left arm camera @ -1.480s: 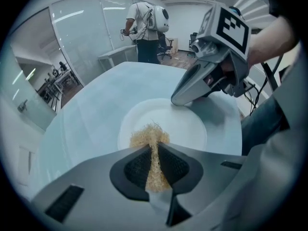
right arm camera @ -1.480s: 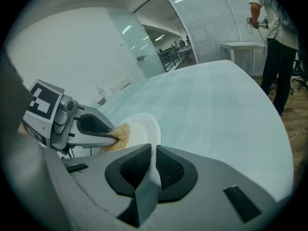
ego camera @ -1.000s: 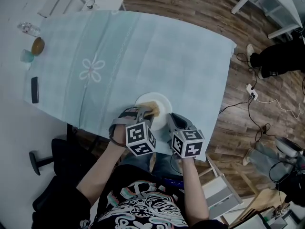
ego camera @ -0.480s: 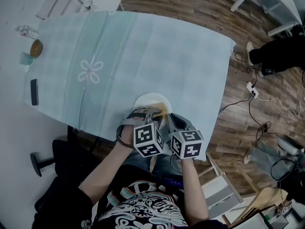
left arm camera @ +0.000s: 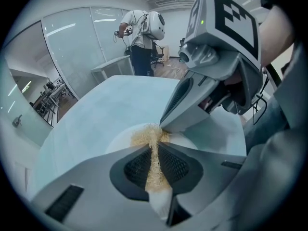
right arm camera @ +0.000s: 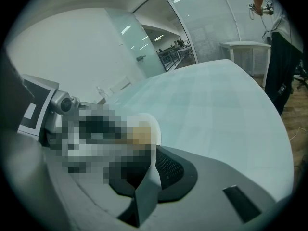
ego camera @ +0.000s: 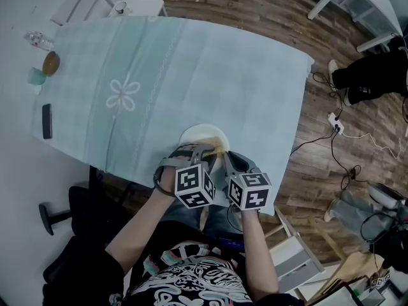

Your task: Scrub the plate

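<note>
On table (ego camera: 242,75) left edge: phone (ego camera: 46,120), bowl (ego camera: 50,62), cup (ego camera: 36,75); plate (ego camera: 197,132) well apart

Wood floor (ego camera: 268,5), glass partition walls (left arm camera: 72,61)

Person in a patterned top (ego camera: 185,279) works with twin grey grippers

The black top carries white swirls touched with teal and red, and its dark sleeves are cut short. Just above the top in the head view is a strip of blue-grey jeans (ego camera: 191,217). Further above it, the left gripper (ego camera: 205,149) and right gripper (ego camera: 224,155) are matte grey plastic with dark meshed pads (left arm camera: 138,166). Each bears a cube (ego camera: 194,185) of black-and-white square markers.
</note>
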The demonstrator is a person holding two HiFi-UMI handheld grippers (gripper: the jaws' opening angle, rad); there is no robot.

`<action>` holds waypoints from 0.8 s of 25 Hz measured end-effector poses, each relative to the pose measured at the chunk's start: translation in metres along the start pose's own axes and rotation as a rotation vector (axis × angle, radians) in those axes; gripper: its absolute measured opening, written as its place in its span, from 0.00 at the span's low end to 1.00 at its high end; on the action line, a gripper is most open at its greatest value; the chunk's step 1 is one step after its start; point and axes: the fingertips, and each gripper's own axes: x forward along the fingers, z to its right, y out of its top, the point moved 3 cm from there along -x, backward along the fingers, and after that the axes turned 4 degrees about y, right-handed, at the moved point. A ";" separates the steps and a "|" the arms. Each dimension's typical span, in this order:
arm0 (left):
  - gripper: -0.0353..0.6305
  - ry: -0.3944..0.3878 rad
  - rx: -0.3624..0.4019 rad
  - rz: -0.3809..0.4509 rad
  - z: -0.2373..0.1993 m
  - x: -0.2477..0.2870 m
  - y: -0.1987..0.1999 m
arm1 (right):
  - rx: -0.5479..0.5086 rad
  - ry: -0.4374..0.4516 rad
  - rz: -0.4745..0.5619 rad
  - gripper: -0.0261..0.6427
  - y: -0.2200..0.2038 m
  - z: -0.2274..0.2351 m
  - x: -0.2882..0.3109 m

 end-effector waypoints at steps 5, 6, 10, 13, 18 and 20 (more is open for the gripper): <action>0.15 0.060 0.026 -0.016 -0.008 -0.007 -0.016 | -0.007 -0.004 0.003 0.07 0.000 0.000 0.000; 0.15 0.071 0.021 -0.023 -0.012 -0.009 -0.022 | -0.007 -0.003 0.003 0.07 0.000 0.001 0.001; 0.15 0.123 -0.018 -0.052 -0.030 -0.019 -0.047 | -0.005 -0.002 0.001 0.07 -0.001 0.001 0.002; 0.15 0.169 -0.068 -0.051 -0.043 -0.030 -0.061 | -0.002 -0.002 0.003 0.07 -0.002 0.001 0.001; 0.15 0.231 -0.182 -0.051 -0.060 -0.046 -0.086 | -0.011 -0.016 0.030 0.07 -0.001 0.002 0.000; 0.16 0.245 -0.229 -0.054 -0.064 -0.051 -0.097 | -0.028 -0.028 0.060 0.05 0.002 0.000 -0.003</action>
